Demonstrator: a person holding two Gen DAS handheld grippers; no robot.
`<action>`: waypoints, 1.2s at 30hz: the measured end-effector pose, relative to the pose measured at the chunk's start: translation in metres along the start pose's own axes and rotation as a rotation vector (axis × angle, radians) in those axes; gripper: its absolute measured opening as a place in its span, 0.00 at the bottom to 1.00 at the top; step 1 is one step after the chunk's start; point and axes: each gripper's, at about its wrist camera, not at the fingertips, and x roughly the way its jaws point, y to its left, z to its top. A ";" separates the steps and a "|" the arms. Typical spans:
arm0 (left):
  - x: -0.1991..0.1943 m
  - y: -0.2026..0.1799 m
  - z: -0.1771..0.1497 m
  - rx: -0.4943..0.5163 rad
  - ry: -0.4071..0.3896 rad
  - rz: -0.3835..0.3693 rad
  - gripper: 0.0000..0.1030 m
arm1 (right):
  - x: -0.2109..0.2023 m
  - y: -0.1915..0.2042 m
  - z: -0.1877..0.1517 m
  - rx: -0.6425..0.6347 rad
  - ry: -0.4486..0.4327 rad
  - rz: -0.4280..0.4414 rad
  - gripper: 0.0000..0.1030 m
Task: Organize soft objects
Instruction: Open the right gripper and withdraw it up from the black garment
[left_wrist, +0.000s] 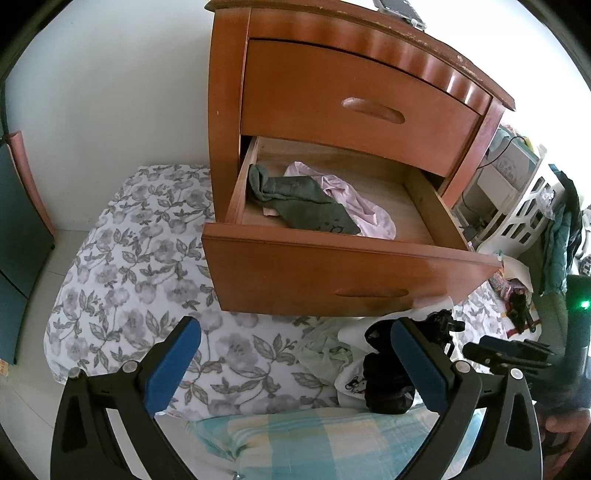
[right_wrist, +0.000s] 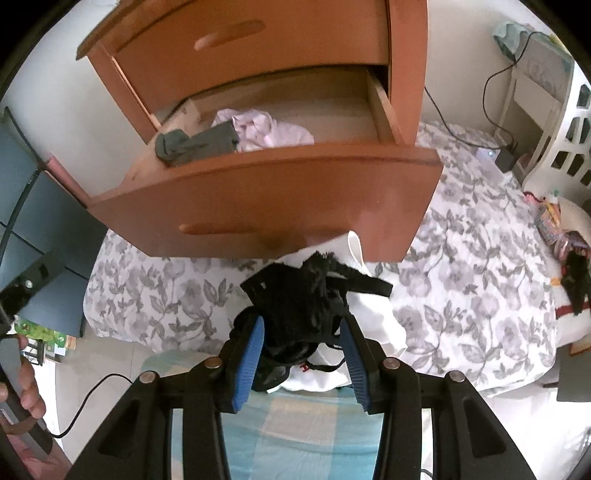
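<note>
A black lace garment (right_wrist: 306, 295) lies crumpled on a white cloth (right_wrist: 373, 325), just below the front of the open lower drawer (right_wrist: 277, 192). My right gripper (right_wrist: 301, 326) hangs over it with its blue pads partly apart. The garment's near edge sits between them, and I see no pinch. Inside the drawer (left_wrist: 351, 254) are a grey-green sock-like cloth (left_wrist: 295, 199) and a pale pink garment (left_wrist: 369, 210). My left gripper (left_wrist: 295, 354) stands wide open over the floral bedding (left_wrist: 129, 277), holding nothing. The black garment (left_wrist: 384, 373) shows behind its right finger, and the right gripper (left_wrist: 506, 350) beyond that.
The wooden nightstand (left_wrist: 332, 85) stands on the bedding with its upper drawer closed. A blue-and-yellow checked cloth (left_wrist: 314, 435) lies nearest me. At the right are a white laundry basket (right_wrist: 569, 147), cables and more loose clothes (right_wrist: 576, 273). A dark panel (left_wrist: 18, 229) stands left.
</note>
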 end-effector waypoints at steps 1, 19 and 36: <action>0.000 0.000 0.000 0.000 0.001 0.000 0.99 | -0.002 0.000 0.001 0.001 -0.005 -0.001 0.45; 0.003 0.003 0.000 -0.010 0.010 0.006 0.99 | -0.013 -0.007 0.007 0.028 -0.094 -0.004 0.86; 0.007 0.007 -0.003 -0.015 0.015 0.004 0.99 | -0.013 -0.006 0.010 0.014 -0.127 -0.010 1.00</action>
